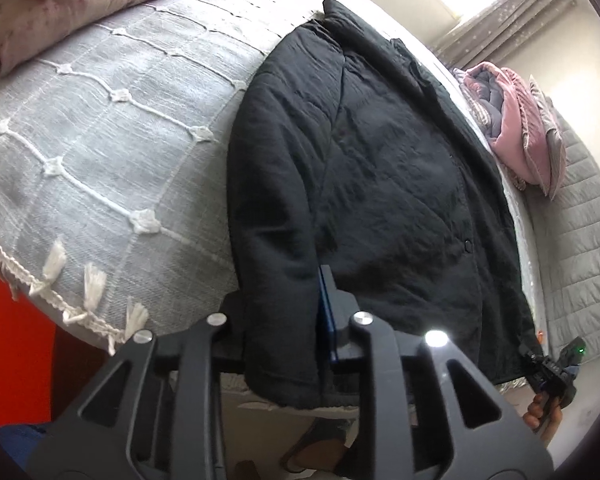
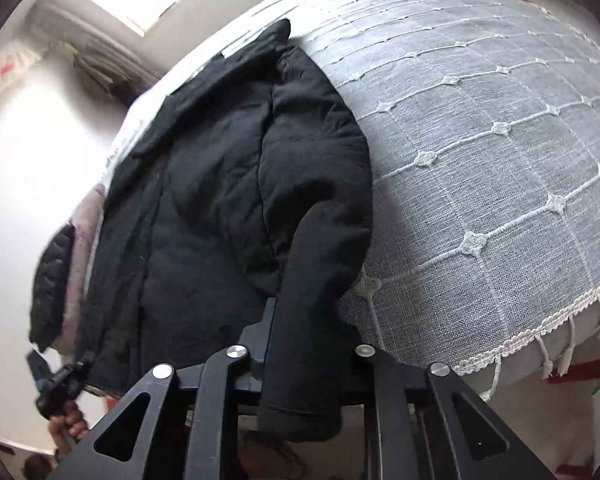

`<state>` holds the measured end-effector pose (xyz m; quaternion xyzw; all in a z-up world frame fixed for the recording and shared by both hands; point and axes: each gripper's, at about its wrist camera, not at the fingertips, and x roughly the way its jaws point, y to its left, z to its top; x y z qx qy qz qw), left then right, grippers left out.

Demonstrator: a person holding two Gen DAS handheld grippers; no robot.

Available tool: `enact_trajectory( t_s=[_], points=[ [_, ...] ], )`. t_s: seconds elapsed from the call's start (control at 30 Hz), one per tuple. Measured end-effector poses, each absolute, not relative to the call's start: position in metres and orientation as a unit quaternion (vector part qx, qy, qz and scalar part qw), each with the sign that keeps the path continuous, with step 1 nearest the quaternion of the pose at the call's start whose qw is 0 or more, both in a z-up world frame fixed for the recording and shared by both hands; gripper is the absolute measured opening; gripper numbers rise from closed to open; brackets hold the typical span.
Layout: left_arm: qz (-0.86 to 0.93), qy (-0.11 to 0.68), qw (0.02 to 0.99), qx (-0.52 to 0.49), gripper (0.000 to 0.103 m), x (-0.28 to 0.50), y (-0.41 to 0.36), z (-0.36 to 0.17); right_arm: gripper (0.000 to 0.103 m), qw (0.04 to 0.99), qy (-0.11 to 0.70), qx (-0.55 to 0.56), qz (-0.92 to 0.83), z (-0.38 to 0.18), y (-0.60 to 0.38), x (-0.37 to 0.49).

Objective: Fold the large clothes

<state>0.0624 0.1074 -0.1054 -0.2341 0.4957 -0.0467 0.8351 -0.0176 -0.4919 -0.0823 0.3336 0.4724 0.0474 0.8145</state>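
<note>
Grey cover (image 1: 100, 128) with white stitched squares and tassels spreads over the bed, a pink quilt (image 1: 516, 128) bunched at its far right. Black padded jacket (image 1: 380, 152) lies flat on it, both sleeves hanging over the near edge. Left gripper (image 1: 280, 332) pinches the left sleeve (image 1: 276, 280); right gripper (image 2: 308, 360) pinches the right sleeve (image 2: 312, 320), jaws narrow.
</note>
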Motion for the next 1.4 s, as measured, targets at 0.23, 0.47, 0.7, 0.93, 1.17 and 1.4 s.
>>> enact_trajectory(
  t_s=[0.23,0.47,0.7,0.93,1.17,1.4],
  points=[
    [-0.044,0.467,0.86,-0.202,0.01,0.057,0.097,-0.084,0.006,0.841,0.429,0.321,0.08,-0.057,-0.485,-0.025],
    [-0.046,0.394,0.892,-0.216,0.009,0.021,0.105,-0.021,0.005,0.86,0.368,0.337,0.104,-0.021,-0.498,-0.065],
    [-0.062,0.338,0.911,-0.228,0.008,-0.039,0.117,0.035,0.004,0.889,0.294,0.326,0.129,0.034,-0.515,-0.125],
    [-0.078,0.338,0.912,-0.221,0.009,-0.042,0.11,0.036,0.004,0.888,0.293,0.333,0.126,0.032,-0.514,-0.127],
    [-0.08,0.354,0.902,-0.236,0.009,-0.036,0.115,0.025,0.004,0.876,0.284,0.365,0.138,0.021,-0.513,-0.125],
    [-0.074,0.345,0.902,-0.248,0.008,-0.049,0.124,0.038,0.004,0.889,0.248,0.357,0.147,0.05,-0.507,-0.142]
  ],
)
